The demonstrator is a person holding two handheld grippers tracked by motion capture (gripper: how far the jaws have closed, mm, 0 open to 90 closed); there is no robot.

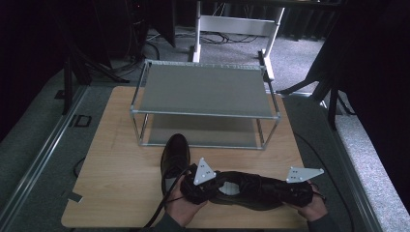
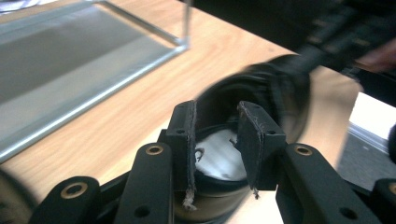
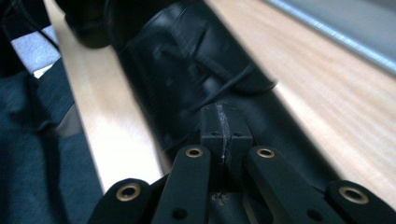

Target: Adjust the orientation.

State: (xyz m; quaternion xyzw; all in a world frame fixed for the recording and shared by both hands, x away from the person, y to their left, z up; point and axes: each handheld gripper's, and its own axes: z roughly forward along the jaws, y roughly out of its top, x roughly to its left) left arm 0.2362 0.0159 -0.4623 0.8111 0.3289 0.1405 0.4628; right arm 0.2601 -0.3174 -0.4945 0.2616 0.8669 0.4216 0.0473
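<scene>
One black lace-up shoe [image 1: 251,189] lies crosswise near the table's front edge, between my two grippers. My left gripper [image 1: 197,184] is at its heel end. In the left gripper view the left gripper [image 2: 217,135] is open, its jaws apart over the shoe's opening [image 2: 275,79] and white insole [image 2: 219,156]. At the toe end, my right gripper [image 1: 303,189] is shut. In the right gripper view the right gripper [image 3: 223,123] pinches a thin taut lace [image 3: 233,81] on top of the shoe [image 3: 177,60]. A second black shoe [image 1: 175,153] stands upright, toe pointing away.
A two-tier metal shoe rack [image 1: 203,89] stands at the back of the wooden table [image 1: 121,159], both shelves bare; it also shows as the rack [image 2: 70,60]. Bare wood lies left of the shoes. Beyond the table are carpet, cables and a white desk frame [image 1: 237,24].
</scene>
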